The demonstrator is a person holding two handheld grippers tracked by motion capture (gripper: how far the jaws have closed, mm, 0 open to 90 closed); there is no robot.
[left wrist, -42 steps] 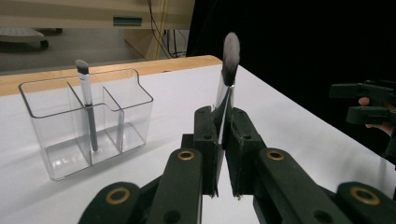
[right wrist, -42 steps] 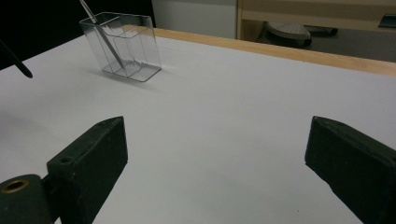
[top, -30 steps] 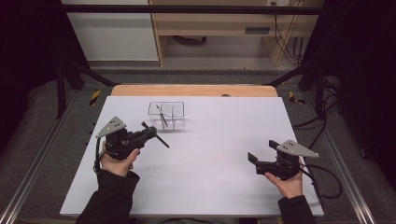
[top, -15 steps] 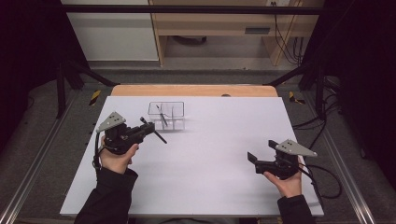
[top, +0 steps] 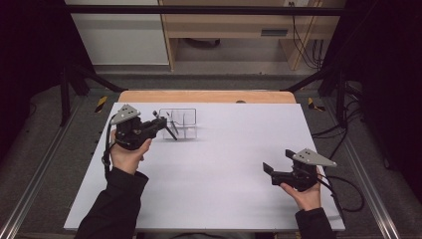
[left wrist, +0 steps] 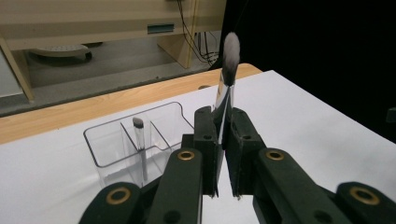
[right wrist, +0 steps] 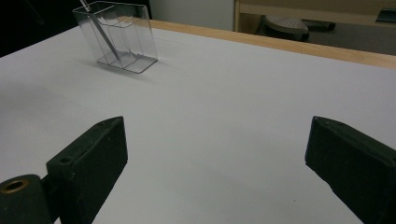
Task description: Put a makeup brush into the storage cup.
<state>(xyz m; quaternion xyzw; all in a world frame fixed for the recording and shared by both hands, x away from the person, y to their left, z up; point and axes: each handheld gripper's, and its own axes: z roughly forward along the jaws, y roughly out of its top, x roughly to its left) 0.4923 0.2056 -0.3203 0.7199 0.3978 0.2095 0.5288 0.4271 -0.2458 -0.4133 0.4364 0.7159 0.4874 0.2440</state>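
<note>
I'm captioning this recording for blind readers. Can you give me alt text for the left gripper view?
The left gripper is shut on a makeup brush, bristles pointing up. Behind it on the white table stands a clear divided organizer holding a second brush.

Table top: smooth, matt white board — no gloss on it.
Table edge: pale wood strip along the far side, lightly satin.
Organiser: clear hard plastic, glossy, with see-through dividers.
Brush in the organiser: shiny metal ferrule, soft dark bristle tip.
Held brush: mirror-bright metal ferrule, fluffy grey bristles.
Left gripper: matt black plastic with brass-coloured rivets.
Right gripper: matt black, faintly grainy pads.
Gripper plate: flat grey — dull finish.
Sleeve: dark cloth.
</note>
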